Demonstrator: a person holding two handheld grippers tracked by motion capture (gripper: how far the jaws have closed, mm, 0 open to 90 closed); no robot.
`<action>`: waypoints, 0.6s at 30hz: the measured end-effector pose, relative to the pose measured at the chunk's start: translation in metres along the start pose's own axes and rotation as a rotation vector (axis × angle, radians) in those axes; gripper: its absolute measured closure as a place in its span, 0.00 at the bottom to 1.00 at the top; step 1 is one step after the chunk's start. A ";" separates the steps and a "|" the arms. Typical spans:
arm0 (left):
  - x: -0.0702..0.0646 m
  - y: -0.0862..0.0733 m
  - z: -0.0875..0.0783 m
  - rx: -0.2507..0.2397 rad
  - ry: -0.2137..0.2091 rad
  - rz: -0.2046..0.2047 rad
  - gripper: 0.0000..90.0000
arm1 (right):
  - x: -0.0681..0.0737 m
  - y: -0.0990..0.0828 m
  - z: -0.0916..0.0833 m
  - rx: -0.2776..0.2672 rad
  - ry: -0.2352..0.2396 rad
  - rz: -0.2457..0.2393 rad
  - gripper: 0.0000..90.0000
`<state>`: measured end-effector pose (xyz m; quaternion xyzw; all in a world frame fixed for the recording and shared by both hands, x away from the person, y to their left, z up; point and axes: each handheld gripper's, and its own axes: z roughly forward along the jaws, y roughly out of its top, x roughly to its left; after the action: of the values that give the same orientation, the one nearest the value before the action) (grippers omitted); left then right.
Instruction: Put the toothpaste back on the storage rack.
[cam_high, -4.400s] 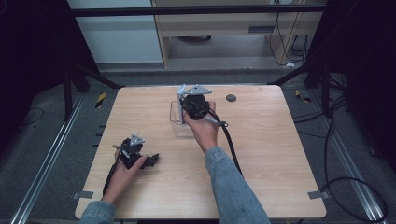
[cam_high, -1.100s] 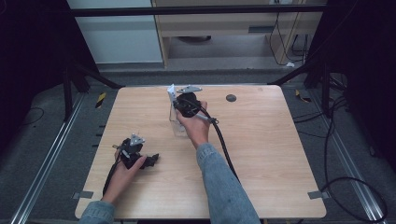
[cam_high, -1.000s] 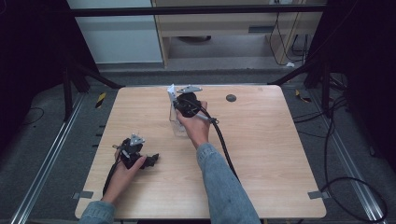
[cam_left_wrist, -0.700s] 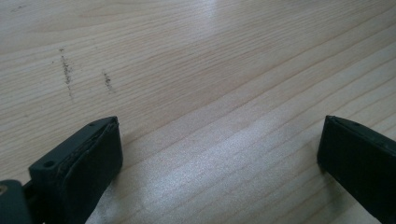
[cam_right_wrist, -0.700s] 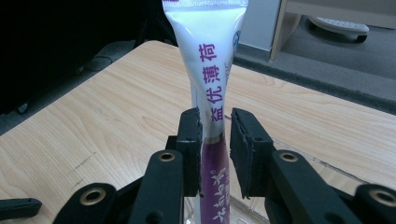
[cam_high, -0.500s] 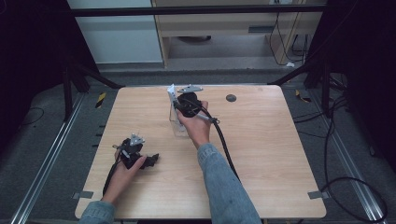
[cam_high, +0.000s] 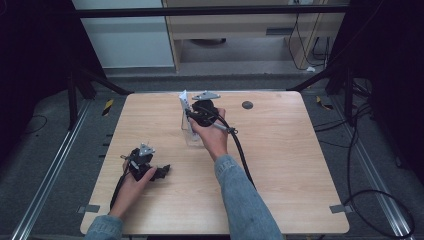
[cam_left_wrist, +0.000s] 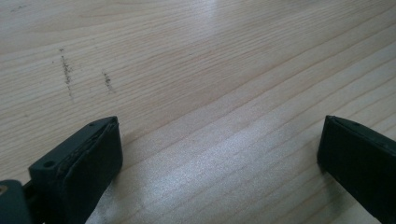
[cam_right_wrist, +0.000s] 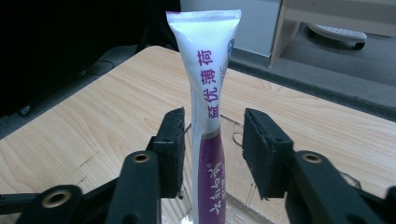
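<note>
A pale wooden bench (cam_high: 300, 165) with visible grain stands on a grey floor (cam_high: 50, 165). Near its far edge a clear plastic holder (cam_high: 191, 132) rests on the top, and a small dark round disc (cam_high: 247, 105) lies to the right of it. The left gripper (cam_high: 145, 165) rests on the near left part, and faint scuff marks (cam_left_wrist: 67, 74) show in the wood.

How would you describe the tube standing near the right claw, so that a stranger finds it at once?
Look at the far middle of the wooden table, where a clear plastic holder stands. The tube stands upright in it, between the open jaws of the right claw. Its white top with purple writing and its purple lower part set it apart.
</note>
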<state>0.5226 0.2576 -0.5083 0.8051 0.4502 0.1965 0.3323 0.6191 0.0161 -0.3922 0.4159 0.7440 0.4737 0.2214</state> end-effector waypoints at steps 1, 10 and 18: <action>0.000 0.000 0.000 0.000 0.000 0.000 0.00 | 0.000 0.000 -0.001 -0.001 0.000 -0.002 0.64; 0.000 0.000 0.000 0.000 0.000 0.001 0.00 | -0.002 0.002 -0.011 -0.007 0.009 0.005 0.41; 0.000 0.000 0.000 0.000 0.000 0.000 0.00 | -0.007 0.000 -0.020 -0.016 0.052 0.025 0.29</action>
<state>0.5226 0.2576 -0.5083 0.8053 0.4500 0.1965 0.3322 0.6086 0.0002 -0.3834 0.4109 0.7404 0.4932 0.1995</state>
